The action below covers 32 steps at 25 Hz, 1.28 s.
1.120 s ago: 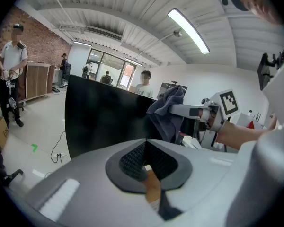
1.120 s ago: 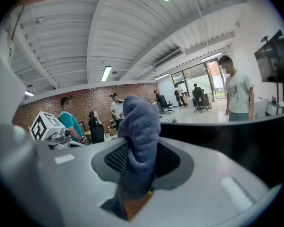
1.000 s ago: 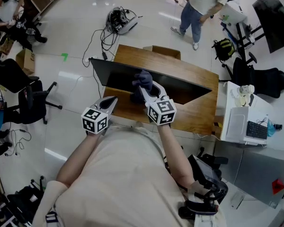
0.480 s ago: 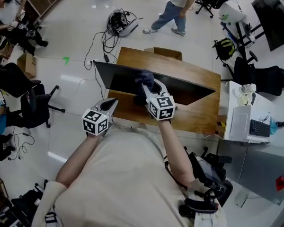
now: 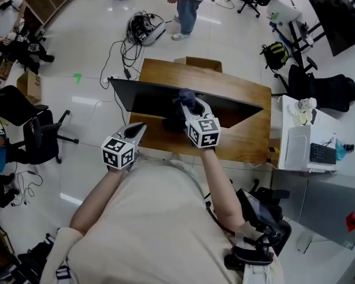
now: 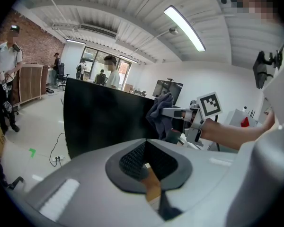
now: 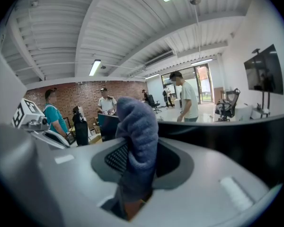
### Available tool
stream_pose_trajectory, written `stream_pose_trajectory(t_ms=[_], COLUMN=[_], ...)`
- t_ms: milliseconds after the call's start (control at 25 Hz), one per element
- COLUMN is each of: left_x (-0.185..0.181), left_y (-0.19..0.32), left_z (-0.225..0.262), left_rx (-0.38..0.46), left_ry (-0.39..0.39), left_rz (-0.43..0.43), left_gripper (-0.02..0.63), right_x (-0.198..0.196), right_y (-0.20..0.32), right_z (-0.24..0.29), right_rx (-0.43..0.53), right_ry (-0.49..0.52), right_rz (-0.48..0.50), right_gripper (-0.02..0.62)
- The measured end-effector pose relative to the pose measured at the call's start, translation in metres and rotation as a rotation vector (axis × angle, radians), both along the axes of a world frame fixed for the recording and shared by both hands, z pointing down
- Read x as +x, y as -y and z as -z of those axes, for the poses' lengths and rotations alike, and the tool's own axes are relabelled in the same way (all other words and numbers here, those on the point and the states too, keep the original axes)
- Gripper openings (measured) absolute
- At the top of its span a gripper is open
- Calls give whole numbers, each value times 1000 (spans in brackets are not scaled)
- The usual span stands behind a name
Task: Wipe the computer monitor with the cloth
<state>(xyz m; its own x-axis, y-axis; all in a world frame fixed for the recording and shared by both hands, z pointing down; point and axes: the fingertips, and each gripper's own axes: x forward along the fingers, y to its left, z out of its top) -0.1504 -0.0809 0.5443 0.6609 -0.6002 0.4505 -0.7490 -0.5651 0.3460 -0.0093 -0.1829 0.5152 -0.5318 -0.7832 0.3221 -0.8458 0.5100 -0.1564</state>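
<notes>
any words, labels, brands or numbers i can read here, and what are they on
No text can be read.
Cubes on the left gripper and right gripper: square markers only, no letters.
Monitor: dark, blank.
Cloth: no label visible.

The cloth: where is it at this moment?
In the head view the cloth sits near the centre, shut in the right gripper, at the top edge of the monitor.

Wooden surface (image 5: 242,96): brown, bare at its right end.
Behind it: cardboard box (image 5: 204,64) at the far edge; cable tangle (image 5: 143,27) on the floor; standing person (image 5: 188,2).
Left of it: black office chair (image 5: 29,132); green floor mark (image 5: 78,77).
Right of it: open laptop (image 5: 321,154); backpack (image 5: 274,54).
</notes>
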Motion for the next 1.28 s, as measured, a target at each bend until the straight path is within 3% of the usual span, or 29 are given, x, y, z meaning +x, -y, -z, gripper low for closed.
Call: stream_pose_trajectory(t_ms=[1280], left_x=[101], left_y=[-22], left_z=[-15], left_rx=[-16], left_ry=[-33], left_rz=[50], left_gripper=[5], right_x=[132], right_y=[-16], right_z=[-15], right_rx=[-50], right_ry=[17], right_rz=[-82], right_gripper=[116])
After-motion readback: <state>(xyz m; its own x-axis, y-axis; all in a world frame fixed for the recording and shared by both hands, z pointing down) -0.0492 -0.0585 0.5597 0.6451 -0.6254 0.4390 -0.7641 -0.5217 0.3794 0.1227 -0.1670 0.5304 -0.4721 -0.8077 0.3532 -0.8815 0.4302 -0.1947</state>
